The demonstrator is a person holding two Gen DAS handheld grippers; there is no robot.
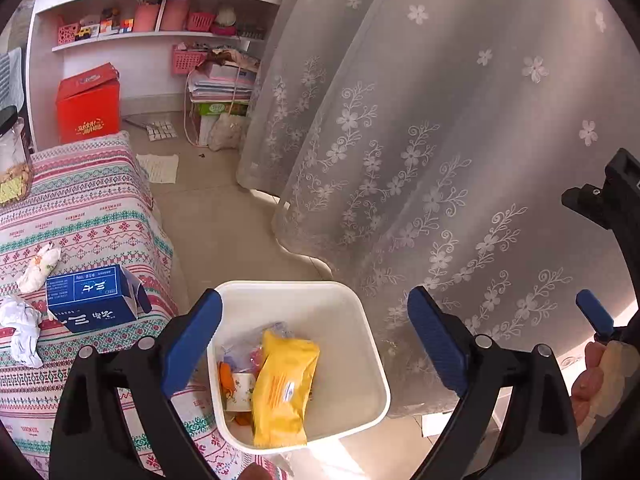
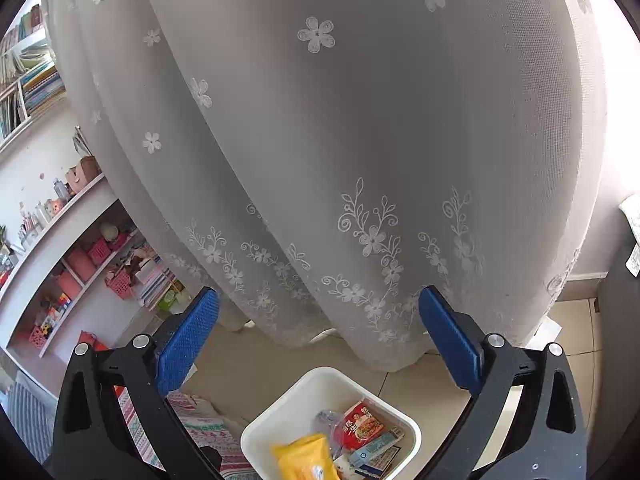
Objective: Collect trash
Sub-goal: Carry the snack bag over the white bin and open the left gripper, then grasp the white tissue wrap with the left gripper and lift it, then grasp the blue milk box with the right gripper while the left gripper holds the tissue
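The left gripper (image 1: 316, 336) was held over the white bin (image 1: 360, 360), its blue fingers (image 1: 192, 340) spread wide apart with nothing between them. The right gripper (image 2: 320, 340) was likewise seen with its fingers (image 2: 188, 344) wide apart and empty, pointed toward the curtain's hem.

A strip of bare tiled floor (image 1: 224, 216) was left open between the patterned bed's edge (image 1: 100, 208) at the left of the left wrist view and the embroidered sheer curtain (image 1: 440, 140) filling the right. The bin stood at the lower centre of that view, just beside the bed's edge and close to the curtain's hem.

Inside the bin a yellow packet (image 1: 284, 388) was seen lying on top of other wrappers; in the right wrist view a red packet (image 2: 362, 424) and a crumpled clear wrapper (image 2: 328, 420) were shown beside it.

On the bed, at the lower left, a blue carton (image 1: 92, 296) and crumpled white tissues (image 1: 24, 328) were left lying. A red box (image 1: 88, 104) stood on the floor below the shelves (image 1: 160, 36) at the upper left.
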